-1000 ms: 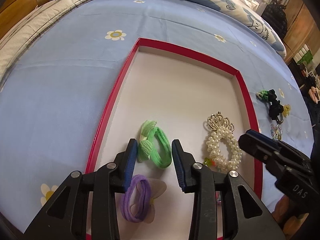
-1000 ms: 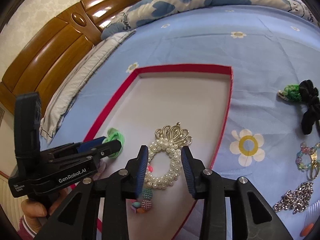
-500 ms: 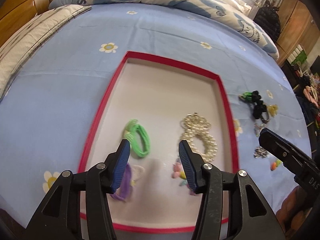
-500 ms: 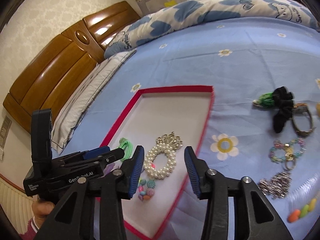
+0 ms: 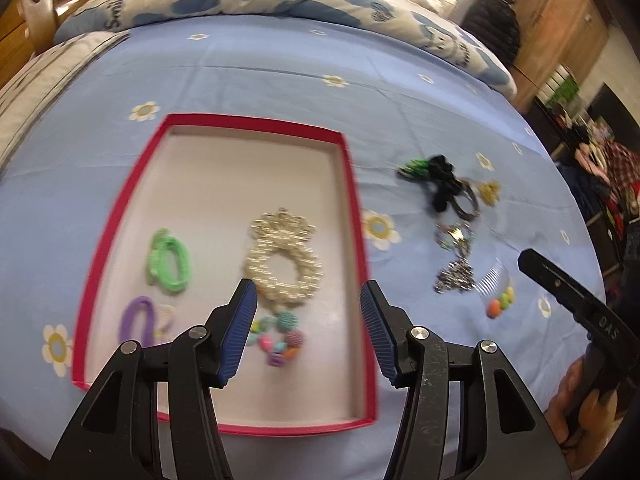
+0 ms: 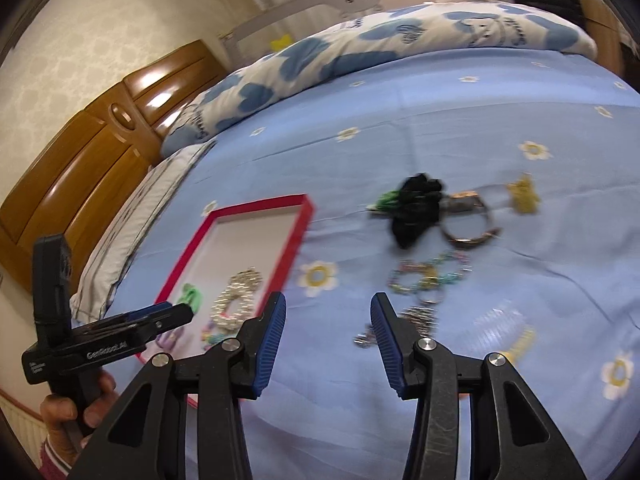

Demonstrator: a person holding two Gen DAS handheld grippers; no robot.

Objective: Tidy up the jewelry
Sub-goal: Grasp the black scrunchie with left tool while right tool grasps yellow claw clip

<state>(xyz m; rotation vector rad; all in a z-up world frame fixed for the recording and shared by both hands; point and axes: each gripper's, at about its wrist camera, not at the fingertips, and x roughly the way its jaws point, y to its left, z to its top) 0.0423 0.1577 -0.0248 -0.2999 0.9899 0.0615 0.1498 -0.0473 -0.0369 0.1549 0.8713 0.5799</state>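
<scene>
A red-rimmed tray [image 5: 352, 184] [image 6: 256, 205] lies on the blue bedsheet. In it are a green hair tie [image 5: 168, 262], a purple hair tie [image 5: 136, 320], a pearl crown bracelet [image 5: 284, 256] [image 6: 236, 296] and a coloured bead bracelet [image 5: 278, 336]. My left gripper [image 5: 306, 332] is open and empty above the tray's near right part. My right gripper [image 6: 328, 344] is open and empty above the sheet right of the tray. Loose on the sheet are a black scrunchie [image 6: 416, 208], a bangle [image 6: 468, 220], a gold piece [image 6: 524, 196], a beaded bracelet [image 6: 428, 276] and a silver chain [image 5: 456, 276].
A clear comb with coloured beads [image 5: 498, 292] lies right of the chain. A folded blue-and-white quilt [image 6: 360, 52] lies at the far side of the bed. A wooden headboard [image 6: 80, 160] stands at the left, wooden furniture [image 5: 560, 32] at the right.
Both grippers have pulled back and up from the tray and swung right. The right gripper has moved off the pearl bracelet to over the sheet. Both stay open.
</scene>
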